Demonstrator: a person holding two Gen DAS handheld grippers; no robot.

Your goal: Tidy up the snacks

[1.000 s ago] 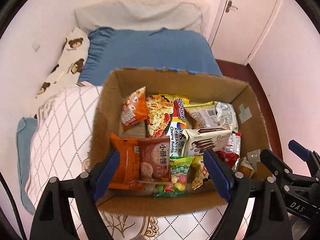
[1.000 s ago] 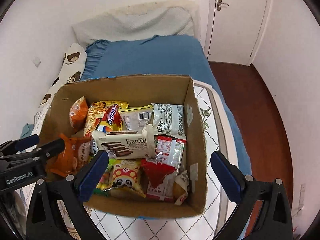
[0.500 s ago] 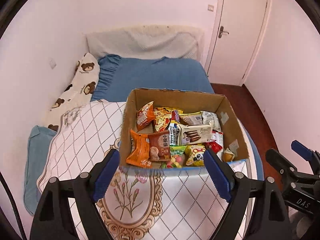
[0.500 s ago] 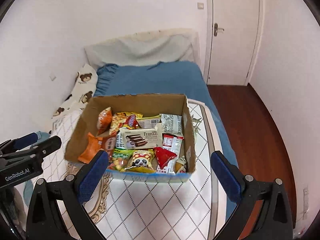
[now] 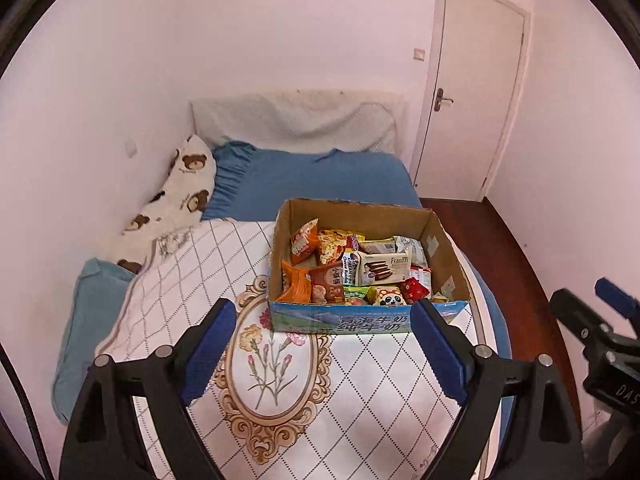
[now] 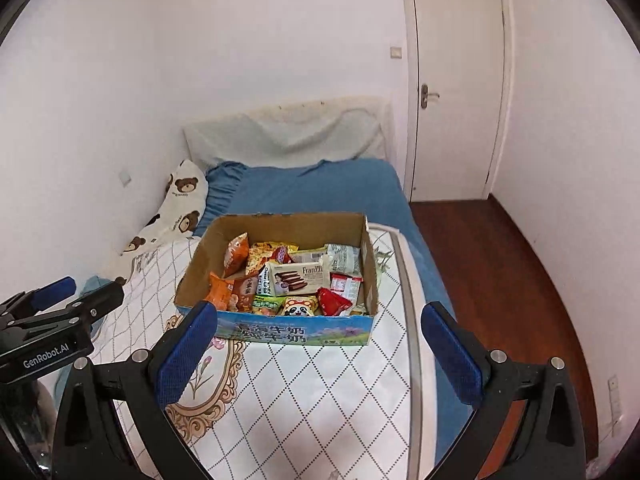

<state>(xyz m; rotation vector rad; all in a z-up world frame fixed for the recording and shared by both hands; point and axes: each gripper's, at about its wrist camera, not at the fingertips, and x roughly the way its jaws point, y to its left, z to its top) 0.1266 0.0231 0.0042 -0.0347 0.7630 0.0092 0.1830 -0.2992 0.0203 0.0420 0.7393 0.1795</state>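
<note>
The cardboard box [image 5: 370, 320] of snacks sits on the quilted bed cover [image 5: 304, 408], toward the right side of the bed, with packets filling its floor: a Franzzi wafer pack [image 5: 385, 267] lies flat near the middle, an orange packet [image 5: 296, 286] leans in the near left corner, and a panda-print packet [image 5: 386, 298] and a red packet [image 5: 414, 290] stand against the near wall. The left gripper [image 5: 324, 354] hovers short of the box, jaws opening and nothing between them. The right gripper [image 6: 318, 354] is also wide and empty, well short of the near wall.

Judging from the tidy fill and both tools clear of it, the sorting looks about done. If a packet needs another touch, come down from above the rim, not across the low near wall, and pinch a crimped edge so the neighbours stay put.
</note>
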